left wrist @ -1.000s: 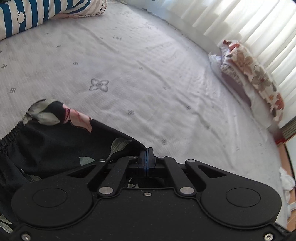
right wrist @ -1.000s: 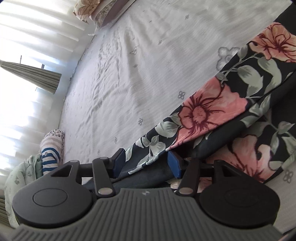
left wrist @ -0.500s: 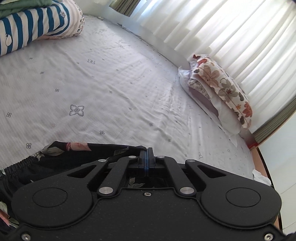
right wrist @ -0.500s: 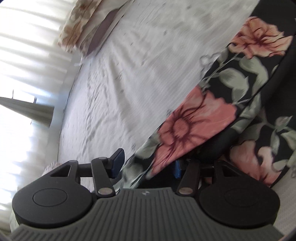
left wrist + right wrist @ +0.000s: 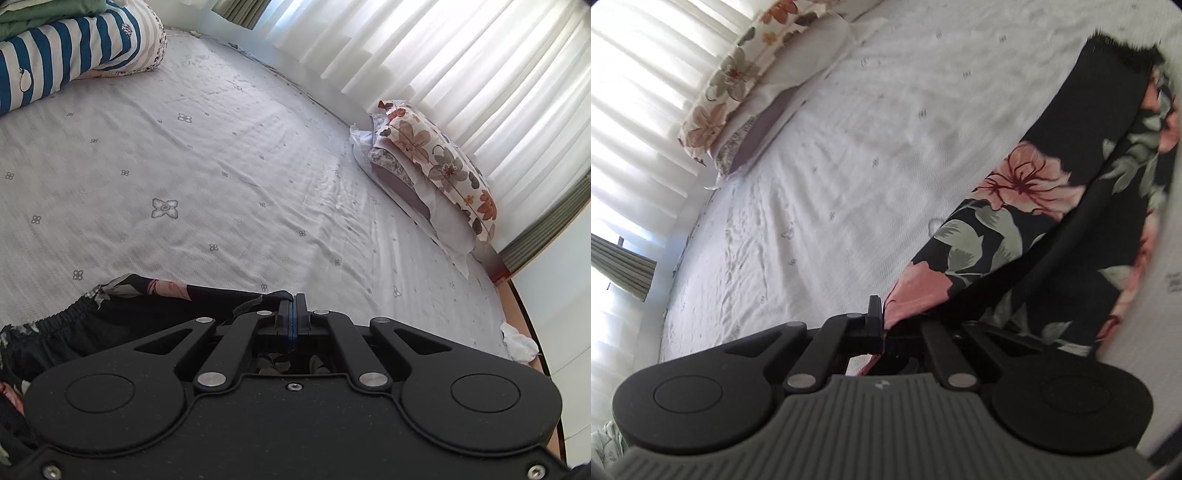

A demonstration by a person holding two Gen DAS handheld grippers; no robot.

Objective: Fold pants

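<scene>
Both grippers' jaws pinch pants (image 5: 1015, 221) above bed (image 5: 221, 166).

pants (image 5: 1034, 229) hide the right gripper's (image 5: 884, 317) far finger.

The right gripper (image 5: 882, 314) was open around the pants (image 5: 1015, 221) a second ago — now its fingers have pinched shut on the cloth. The left gripper (image 5: 294, 306) has tipped up, so more curtain (image 5: 461, 55) shows.
</scene>
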